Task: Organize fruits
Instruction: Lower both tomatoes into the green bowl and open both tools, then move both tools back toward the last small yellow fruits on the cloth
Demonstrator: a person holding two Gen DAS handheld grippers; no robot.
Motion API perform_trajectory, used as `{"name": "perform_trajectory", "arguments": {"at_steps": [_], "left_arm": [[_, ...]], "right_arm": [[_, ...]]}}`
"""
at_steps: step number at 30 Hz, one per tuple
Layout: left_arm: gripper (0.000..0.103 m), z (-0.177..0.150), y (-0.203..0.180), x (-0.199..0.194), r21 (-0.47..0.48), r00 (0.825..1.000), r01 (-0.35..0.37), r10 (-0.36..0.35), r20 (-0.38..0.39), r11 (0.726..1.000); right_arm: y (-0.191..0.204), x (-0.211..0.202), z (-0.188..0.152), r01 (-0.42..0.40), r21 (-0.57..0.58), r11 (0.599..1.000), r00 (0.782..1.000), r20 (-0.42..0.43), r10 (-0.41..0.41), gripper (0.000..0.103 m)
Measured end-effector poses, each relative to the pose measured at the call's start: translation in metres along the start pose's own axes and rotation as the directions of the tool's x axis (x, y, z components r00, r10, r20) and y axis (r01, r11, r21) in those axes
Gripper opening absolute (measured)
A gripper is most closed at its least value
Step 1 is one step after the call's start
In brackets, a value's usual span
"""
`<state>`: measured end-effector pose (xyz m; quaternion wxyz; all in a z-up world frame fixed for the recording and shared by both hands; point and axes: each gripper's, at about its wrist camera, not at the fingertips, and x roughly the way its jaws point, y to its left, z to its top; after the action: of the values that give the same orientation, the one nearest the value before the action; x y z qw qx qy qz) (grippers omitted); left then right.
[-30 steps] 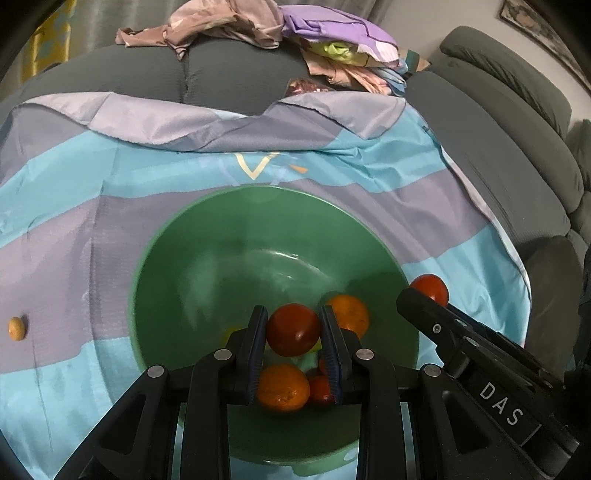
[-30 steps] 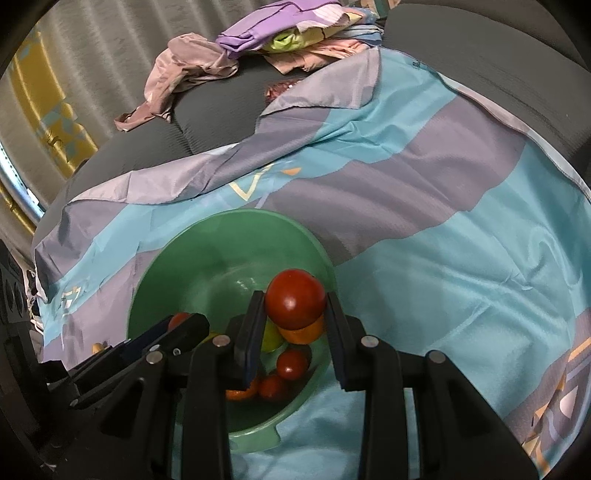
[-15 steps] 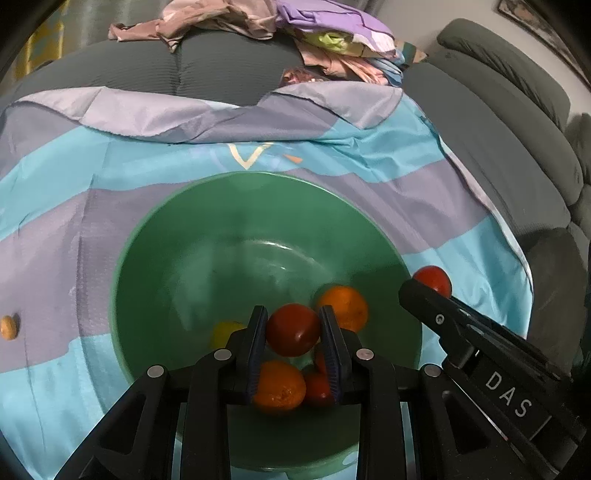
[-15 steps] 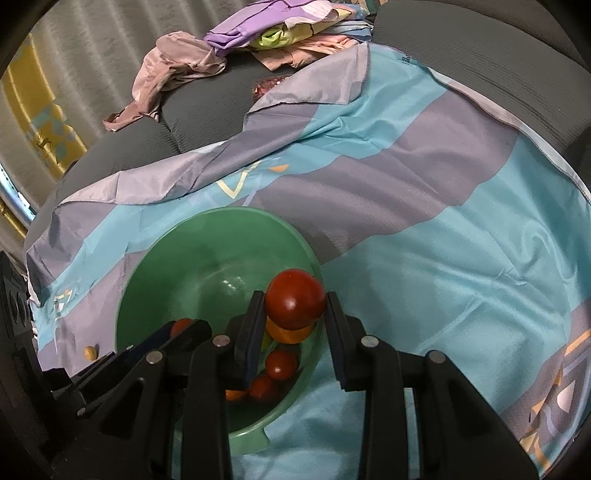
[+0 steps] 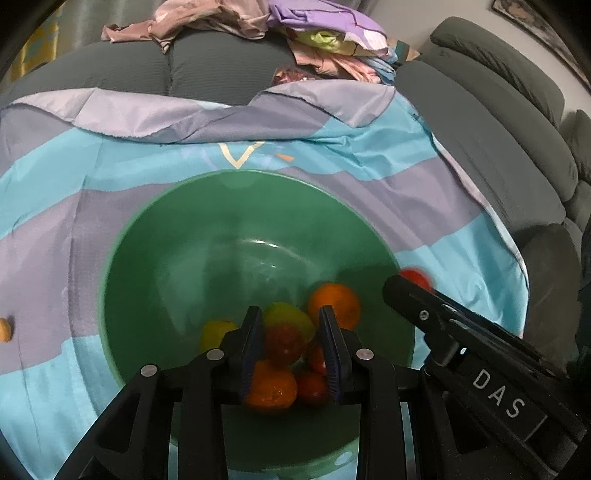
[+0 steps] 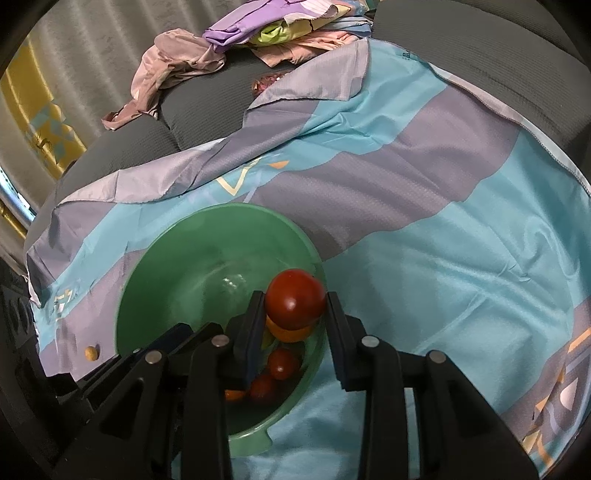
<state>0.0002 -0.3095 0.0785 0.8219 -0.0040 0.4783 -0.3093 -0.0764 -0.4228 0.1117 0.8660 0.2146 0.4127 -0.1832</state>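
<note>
A green bowl (image 5: 155,280) (image 6: 177,280) sits on a blue and grey striped cloth and holds several fruits: oranges (image 5: 334,304), red tomatoes (image 5: 312,387) and yellow-green fruit (image 5: 216,332). My left gripper (image 5: 290,343) is open over the bowl; a blurred red tomato (image 5: 282,343) is falling between its fingers. My right gripper (image 6: 295,308) is shut on a red tomato (image 6: 295,304) above the bowl's right rim. It also shows in the left wrist view (image 5: 415,277).
The cloth (image 6: 443,240) covers a grey sofa (image 5: 498,122). A pile of clothes (image 5: 295,33) lies at the back. A small orange fruit (image 5: 4,329) (image 6: 91,353) lies on the cloth left of the bowl.
My left gripper has opened and let go of its red tomato, which drops into the bowl. My right gripper still holds its tomato over the bowl's right rim.
</note>
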Motion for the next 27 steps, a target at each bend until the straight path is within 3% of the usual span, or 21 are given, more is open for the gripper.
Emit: {"name": "perform_trajectory", "arguments": {"at_steps": [1, 3, 10, 14, 19, 27], "left_arm": [[0.03, 0.0, 0.001, -0.002, -0.003, 1.0, 0.001, -0.001, 0.001, 1.0], [0.032, 0.001, 0.003, -0.007, -0.013, 1.0, 0.01, -0.01, 0.004, 1.0], [0.04, -0.001, 0.031, -0.048, -0.051, 0.998, 0.006, -0.002, 0.059, 0.999], [0.047, -0.006, 0.066, -0.082, -0.102, 0.995, -0.017, 0.027, 0.096, 0.995], [0.048, -0.022, 0.121, -0.123, -0.161, 0.982, -0.12, 0.141, 0.123, 0.98], [0.048, -0.06, 0.218, -0.179, -0.314, 0.93, -0.29, 0.343, 0.131, 0.904]], "right_arm": [[0.0, -0.001, 0.0, -0.003, 0.004, 1.0, 1.0, 0.005, 0.003, 0.057], [0.002, -0.005, 0.0, -0.002, 0.004, 1.0, 1.0, 0.026, 0.002, 0.063], [0.016, -0.013, -0.001, -0.009, -0.025, 1.0, 0.998, 0.064, 0.01, 0.062], [0.033, -0.017, -0.006, -0.01, -0.068, 0.998, 0.996, 0.084, 0.016, 0.062], [0.061, -0.02, -0.014, -0.014, -0.155, 0.988, 0.994, 0.101, 0.03, 0.062], [0.119, -0.021, -0.034, -0.054, -0.319, 0.946, 0.991, 0.1, 0.09, 0.062]]}}
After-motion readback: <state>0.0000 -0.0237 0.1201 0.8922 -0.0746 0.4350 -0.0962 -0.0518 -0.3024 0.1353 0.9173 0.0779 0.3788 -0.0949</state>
